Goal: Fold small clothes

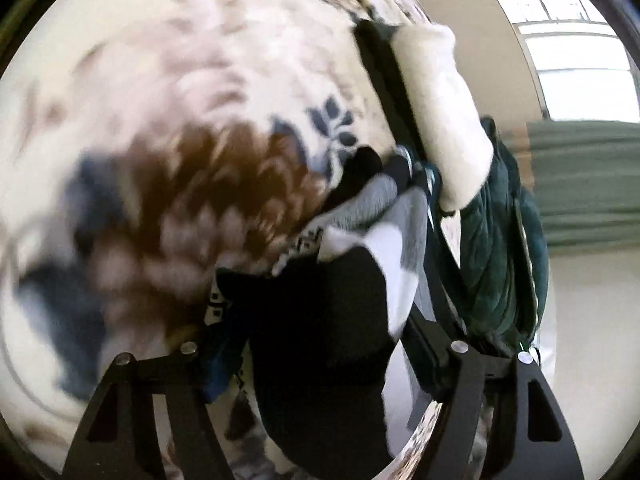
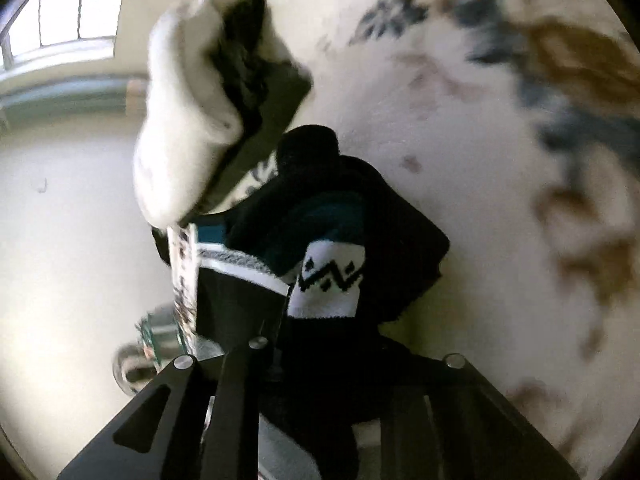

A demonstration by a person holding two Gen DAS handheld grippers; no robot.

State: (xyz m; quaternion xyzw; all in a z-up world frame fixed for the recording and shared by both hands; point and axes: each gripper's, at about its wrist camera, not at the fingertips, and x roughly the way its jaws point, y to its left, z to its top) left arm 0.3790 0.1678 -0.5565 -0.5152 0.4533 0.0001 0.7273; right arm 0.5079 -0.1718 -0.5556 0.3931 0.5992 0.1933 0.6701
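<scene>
Holding: I have the black sock (image 1: pixel 320 312) pinched in my left gripper (image 1: pixel 404 184).
Right gripper (image 2: pixel 288 240): clenched on that sock's white-banded cuff.
Sock position: lifted over floral cloth (image 1: pixel 192 80).

The black knitted sock with white, grey and teal bands (image 2: pixel 320 280) is soft matt cloth, finely ribbed, its cuff pattern woven in. The cream cloth with brown and blue leaf print (image 1: pixel 180 80) beneath it looks smooth and matt. The left claw (image 1: pixel 320 360) has matt black plastic arms with small shiny metal pins; the right claw (image 2: pixel 320 356) is the same. A fuzzy white fleece piece (image 1: pixel 440 100) looks woolly.
</scene>
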